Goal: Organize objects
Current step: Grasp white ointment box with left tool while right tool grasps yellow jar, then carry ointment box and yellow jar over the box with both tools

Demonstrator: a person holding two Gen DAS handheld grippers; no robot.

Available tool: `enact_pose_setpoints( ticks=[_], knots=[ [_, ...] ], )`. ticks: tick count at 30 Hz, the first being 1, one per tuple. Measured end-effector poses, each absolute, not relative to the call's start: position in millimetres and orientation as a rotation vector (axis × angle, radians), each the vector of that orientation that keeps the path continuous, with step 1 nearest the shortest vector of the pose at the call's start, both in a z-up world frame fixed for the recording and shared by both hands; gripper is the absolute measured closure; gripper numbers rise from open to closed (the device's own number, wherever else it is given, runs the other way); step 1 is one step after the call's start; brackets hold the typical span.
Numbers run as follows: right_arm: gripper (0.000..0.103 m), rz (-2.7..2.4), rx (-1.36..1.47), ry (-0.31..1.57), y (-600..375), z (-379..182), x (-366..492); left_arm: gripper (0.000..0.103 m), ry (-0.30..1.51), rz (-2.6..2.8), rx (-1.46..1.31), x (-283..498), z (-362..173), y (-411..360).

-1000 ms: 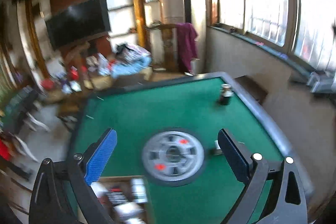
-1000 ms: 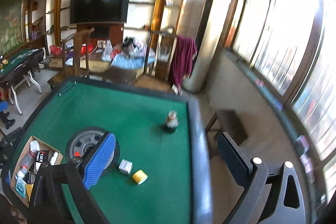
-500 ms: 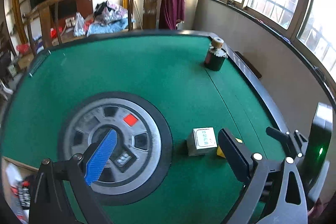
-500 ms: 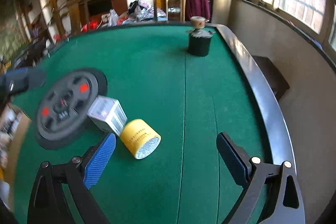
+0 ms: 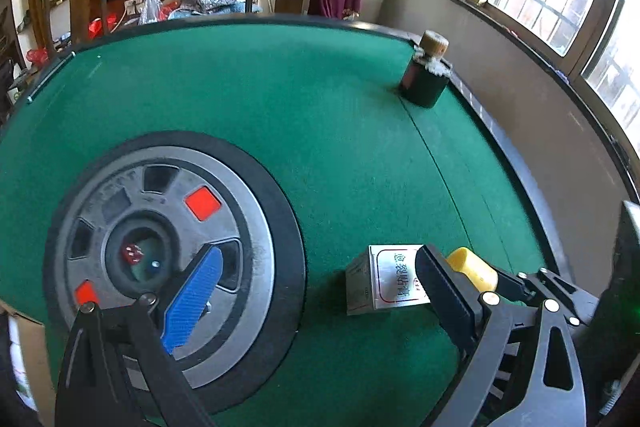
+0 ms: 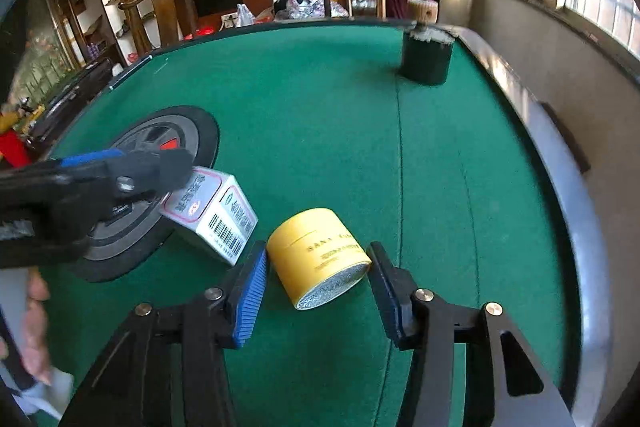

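A yellow round tin (image 6: 320,255) lies on its side on the green felt table (image 6: 320,115). My right gripper (image 6: 318,289) is open with its jaws on either side of the tin, close to it. A small white box (image 5: 384,281) with red print lies just left of the tin, and shows in the right wrist view (image 6: 218,217). My left gripper (image 5: 316,283) is open, low over the table, its right finger over the box's right edge. The tin (image 5: 472,269) shows just behind that finger.
A round grey dice hub (image 5: 160,251) with red buttons sits in the table's middle. A dark jar (image 6: 426,57) with a cork stopper stands at the far right by the table's raised rim (image 6: 560,163). A cardboard box edge (image 5: 20,347) shows at lower left.
Both grippers have dropped lower and moved forward. The right one now straddles the yellow tin. The left one has closed in on the white box.
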State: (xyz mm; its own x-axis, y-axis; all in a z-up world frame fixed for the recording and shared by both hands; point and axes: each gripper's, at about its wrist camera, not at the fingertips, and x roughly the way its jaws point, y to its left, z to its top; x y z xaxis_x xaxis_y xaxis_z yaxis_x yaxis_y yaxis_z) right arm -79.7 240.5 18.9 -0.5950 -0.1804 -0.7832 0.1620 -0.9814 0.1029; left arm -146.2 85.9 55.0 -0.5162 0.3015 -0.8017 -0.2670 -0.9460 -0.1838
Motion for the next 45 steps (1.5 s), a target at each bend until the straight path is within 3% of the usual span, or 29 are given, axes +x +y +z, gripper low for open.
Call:
enact_pose_setpoints(
  ticks=[10,18,19,20,21,22,23,35,45],
  knots=[
    [0.050,-2.648,1.413,-0.125,267.3,21.0,-52.7,0.006,0.055,2.457,-1.202,-141.9,46.1,116.7],
    [0.049,-2.659,1.409,-0.095,263.8,22.1,-55.3,0.007,0.168,2.419,-1.243,-143.9,26.3,135.4],
    [0.049,-2.658,1.408,-0.099,264.6,22.4,-54.0,0.014,0.172,2.410,-1.248,-145.3,25.0,136.3],
    [0.049,-2.658,1.407,-0.101,265.0,22.4,-53.1,0.029,0.181,2.400,-1.252,-146.0,23.4,137.6],
    [0.049,-2.660,1.405,-0.099,265.2,22.4,-52.3,0.035,0.201,2.403,-1.254,-146.4,22.3,139.1],
    [0.049,-2.664,1.404,-0.088,263.7,22.1,-52.6,0.054,0.229,2.418,-1.245,-145.5,22.7,141.1],
    [0.049,-2.668,1.403,-0.077,262.5,21.9,-52.1,0.058,0.243,2.419,-1.242,-144.9,23.2,141.1],
    [0.050,-2.726,1.379,-0.036,257.0,21.6,-44.6,0.058,0.368,2.582,-1.110,-84.8,66.9,101.7],
    [0.050,-2.700,1.379,0.000,235.5,23.7,-38.3,0.058,0.334,2.738,-1.033,-14.6,113.1,26.5]
  ],
)
